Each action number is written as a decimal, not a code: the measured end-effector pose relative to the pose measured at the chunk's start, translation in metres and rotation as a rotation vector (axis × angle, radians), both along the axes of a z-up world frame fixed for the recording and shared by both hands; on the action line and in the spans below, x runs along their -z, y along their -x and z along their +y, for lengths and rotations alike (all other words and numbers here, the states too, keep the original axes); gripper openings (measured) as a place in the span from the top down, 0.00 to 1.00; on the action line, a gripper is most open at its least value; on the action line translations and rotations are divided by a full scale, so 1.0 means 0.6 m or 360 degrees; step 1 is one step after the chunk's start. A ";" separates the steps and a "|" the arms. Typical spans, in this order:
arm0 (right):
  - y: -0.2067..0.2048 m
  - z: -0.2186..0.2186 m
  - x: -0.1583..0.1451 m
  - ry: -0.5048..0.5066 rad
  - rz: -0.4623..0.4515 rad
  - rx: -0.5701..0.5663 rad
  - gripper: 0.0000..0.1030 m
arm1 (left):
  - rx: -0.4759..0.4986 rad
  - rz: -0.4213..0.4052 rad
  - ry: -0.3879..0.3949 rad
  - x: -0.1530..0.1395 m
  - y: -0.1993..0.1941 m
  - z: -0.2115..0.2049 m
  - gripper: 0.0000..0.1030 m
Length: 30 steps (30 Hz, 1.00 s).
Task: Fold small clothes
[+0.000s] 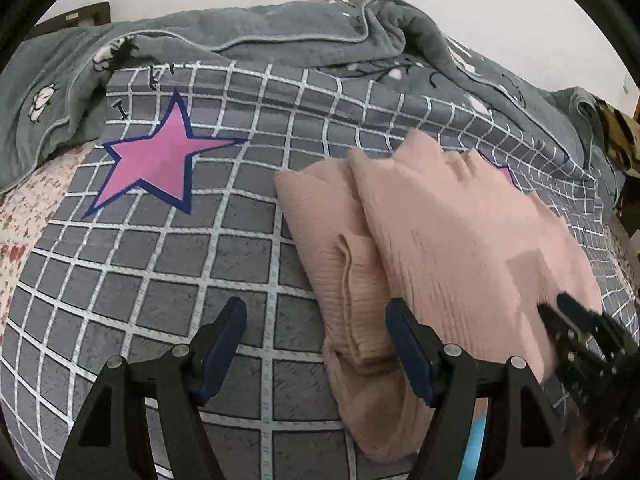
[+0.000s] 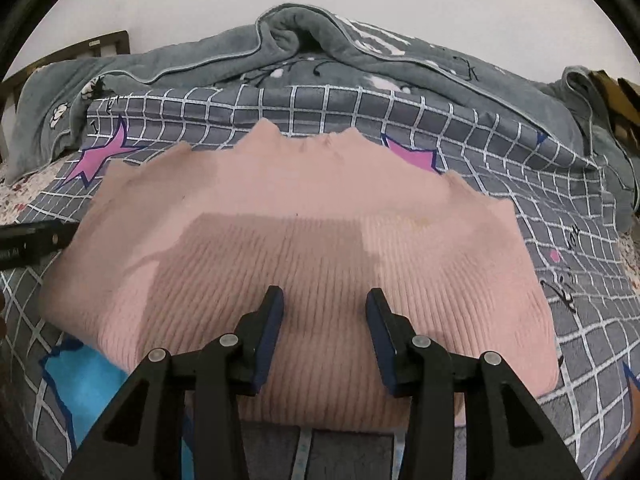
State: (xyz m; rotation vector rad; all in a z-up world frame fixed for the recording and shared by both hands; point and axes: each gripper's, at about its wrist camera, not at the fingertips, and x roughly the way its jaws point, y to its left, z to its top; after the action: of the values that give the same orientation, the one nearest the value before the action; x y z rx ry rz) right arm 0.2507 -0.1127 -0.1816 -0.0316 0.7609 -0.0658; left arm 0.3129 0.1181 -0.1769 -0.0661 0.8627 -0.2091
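Note:
A pink ribbed knit garment [image 2: 304, 248] lies folded on the grey checked bedsheet [image 1: 160, 264]. In the left wrist view the garment [image 1: 452, 232] sits to the right, with a folded sleeve [image 1: 352, 288] along its left edge. My left gripper [image 1: 316, 344] is open and empty, its right finger at the garment's left edge. My right gripper [image 2: 324, 320] is open and empty, just above the garment's near part. The right gripper also shows in the left wrist view [image 1: 580, 332] at the garment's right side. The left gripper's tip shows in the right wrist view [image 2: 36, 236] at the far left.
A rumpled grey-green blanket [image 1: 304, 36] is piled along the back of the bed. Pink stars [image 1: 160, 156] are printed on the sheet. A floral sheet [image 1: 24, 216] shows at the left. A dark headboard [image 2: 108, 44] stands at the back left against a white wall.

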 end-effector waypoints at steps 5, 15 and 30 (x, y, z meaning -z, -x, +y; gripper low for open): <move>0.021 0.005 0.009 0.0044 0.0022 -0.0016 0.59 | -0.0003 0.0019 0.0073 -0.012 -0.003 0.011 0.31; 0.058 -0.007 0.006 0.0013 0.0002 -0.0085 0.58 | 0.0035 0.0040 0.0103 -0.014 -0.019 -0.005 0.31; 0.084 -0.033 -0.012 -0.0070 -0.0049 -0.0141 0.55 | 0.0143 0.0148 0.0094 0.033 -0.045 -0.033 0.24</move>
State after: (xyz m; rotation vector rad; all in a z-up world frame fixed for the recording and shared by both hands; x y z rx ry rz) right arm 0.2003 -0.1325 -0.1741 -0.0225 0.7289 0.0347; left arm 0.3401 0.0985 -0.1968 -0.0930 0.9530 -0.3181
